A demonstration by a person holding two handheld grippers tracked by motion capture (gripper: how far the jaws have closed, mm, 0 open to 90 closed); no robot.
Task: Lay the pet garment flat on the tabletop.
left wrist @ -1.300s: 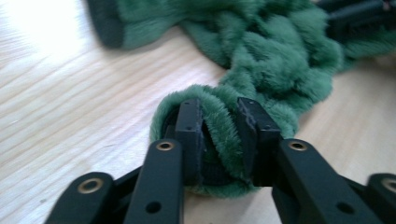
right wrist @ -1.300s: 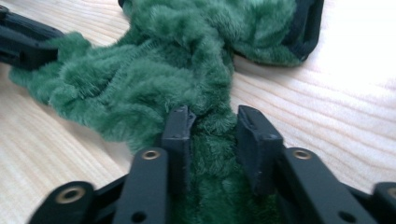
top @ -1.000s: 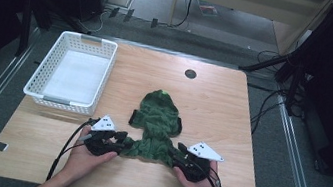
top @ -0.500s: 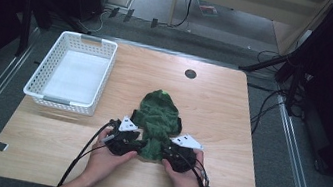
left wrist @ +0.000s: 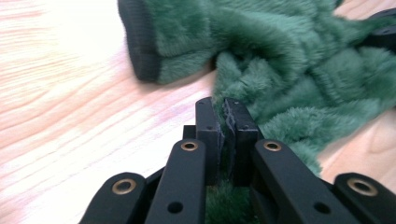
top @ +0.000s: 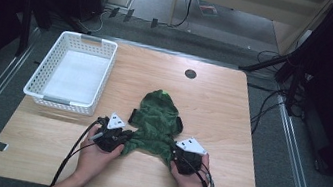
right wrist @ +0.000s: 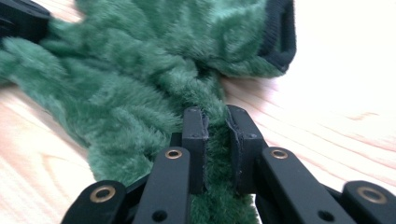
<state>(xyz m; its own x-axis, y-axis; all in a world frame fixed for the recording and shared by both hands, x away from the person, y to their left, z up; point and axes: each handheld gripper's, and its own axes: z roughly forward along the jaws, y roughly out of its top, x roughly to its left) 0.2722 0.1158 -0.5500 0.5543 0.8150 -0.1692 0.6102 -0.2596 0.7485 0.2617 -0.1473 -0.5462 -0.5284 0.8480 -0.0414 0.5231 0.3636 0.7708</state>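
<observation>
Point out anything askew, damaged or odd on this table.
Nothing looks damaged or spilled. The green fleece garment lies bunched and creased rather than flat, its near hem gathered where the left gripper and right gripper have just been closing on it. The white basket sits square on the table.

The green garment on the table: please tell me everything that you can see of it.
The green garment is small and made of fluffy, fur-like fabric, with dark ribbed cuffs on its short sleeves. It lies flat but rumpled near the front middle of the wooden table, to the right of the white basket. The left gripper and the right gripper have just been closing and now each pinch a fold at its lower corners.
</observation>
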